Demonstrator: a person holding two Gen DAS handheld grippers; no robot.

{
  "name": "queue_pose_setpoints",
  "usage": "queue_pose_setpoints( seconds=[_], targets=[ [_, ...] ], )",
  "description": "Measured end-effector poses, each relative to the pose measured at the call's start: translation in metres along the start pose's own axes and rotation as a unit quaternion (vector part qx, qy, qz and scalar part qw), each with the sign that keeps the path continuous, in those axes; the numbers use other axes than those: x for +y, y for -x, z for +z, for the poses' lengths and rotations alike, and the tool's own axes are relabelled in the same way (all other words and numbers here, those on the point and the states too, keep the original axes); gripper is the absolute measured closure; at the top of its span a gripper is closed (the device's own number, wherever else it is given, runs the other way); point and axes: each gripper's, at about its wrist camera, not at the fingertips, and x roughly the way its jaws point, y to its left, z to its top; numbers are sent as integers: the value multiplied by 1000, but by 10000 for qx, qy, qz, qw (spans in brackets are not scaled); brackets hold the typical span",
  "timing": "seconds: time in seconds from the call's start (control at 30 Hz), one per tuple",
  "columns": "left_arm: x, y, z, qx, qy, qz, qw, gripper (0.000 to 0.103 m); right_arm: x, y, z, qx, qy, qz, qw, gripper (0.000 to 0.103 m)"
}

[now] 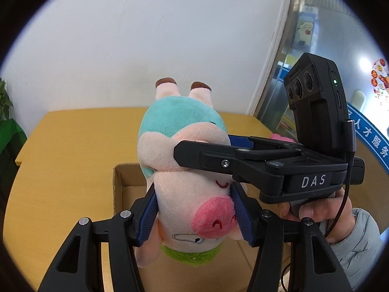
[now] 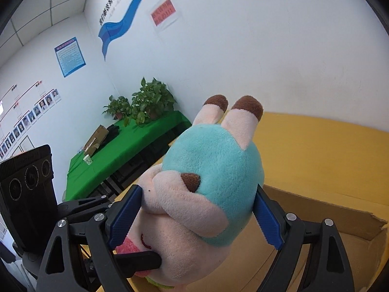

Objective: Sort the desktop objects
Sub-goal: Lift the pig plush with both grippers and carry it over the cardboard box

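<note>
Plush pig [image 1: 187, 194] upside down above cardboard box [image 1: 119, 182] | left gripper [image 1: 194, 216] clamps head | right gripper [image 2: 197, 216] clamps body | two grips steady it, probably for lowering inside

"DAS" – white letters on right tongs [image 1: 206, 150] body, "人才服务" – blue wall band [image 1: 372, 133]

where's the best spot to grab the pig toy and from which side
Grip the pig toy across its soft sides, where the plush squashes. It hangs upside down, feet up, above the cardboard box. The left gripper squeezes the head from below; the right gripper clamps the teal body from the right.
</note>
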Motion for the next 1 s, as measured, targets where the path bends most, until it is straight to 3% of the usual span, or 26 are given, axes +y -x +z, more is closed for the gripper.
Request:
queue_pose_setpoints(
  seconds=[0.33, 0.6, 0.8, 1.0],
  targets=[
    [55, -64, -36, 789, 480, 164, 9956, 46, -55, -113, -28, 736, -597, 186, 9953, 18],
    [74, -96, -56, 1413, 658, 395, 9870, 46, -86, -163, -62, 1099, -925, 310, 9891, 18],
    [79, -87, -59, 1388, 870, 354, 9859, 43, -91, -172, -67, 883, -1058, 409, 9896, 14],
    [96, -72, -56, 1149, 848, 662, 9875, 42, -82, -173, -62, 933, -982, 93, 9907, 6]
  ],
)
